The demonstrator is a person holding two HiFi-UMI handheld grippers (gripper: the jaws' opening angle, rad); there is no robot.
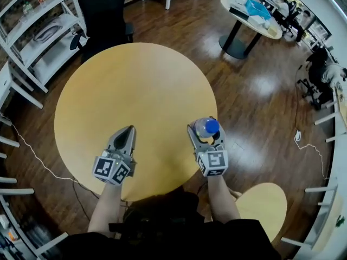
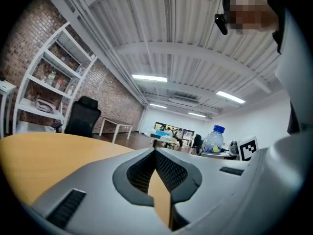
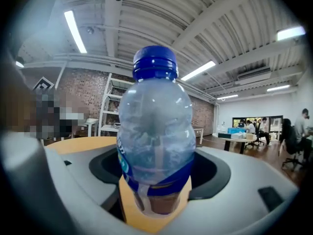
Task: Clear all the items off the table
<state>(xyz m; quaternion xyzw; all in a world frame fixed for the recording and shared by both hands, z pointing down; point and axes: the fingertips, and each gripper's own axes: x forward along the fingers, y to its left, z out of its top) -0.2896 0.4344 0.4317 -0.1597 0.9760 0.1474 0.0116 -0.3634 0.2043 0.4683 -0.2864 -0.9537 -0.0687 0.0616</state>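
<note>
The round yellow table [image 1: 135, 85] carries nothing that I can see. My right gripper [image 1: 206, 134] is shut on a clear water bottle [image 1: 206, 127] with a blue cap and holds it upright over the table's near right edge. In the right gripper view the bottle [image 3: 155, 126] fills the middle, with both jaws of that gripper [image 3: 159, 180] pressed on its lower body. My left gripper [image 1: 130, 129] hovers over the near left part of the table with its jaws [image 2: 155, 152] together and nothing in them. From the left gripper view the bottle [image 2: 213, 140] shows off to the right.
White shelving [image 1: 38, 37] and a black office chair [image 1: 105, 12] stand beyond the table's far left. A second round table [image 1: 252, 15] with items is at the upper right, with people seated near it. A small yellow round seat [image 1: 265, 202] sits at my right.
</note>
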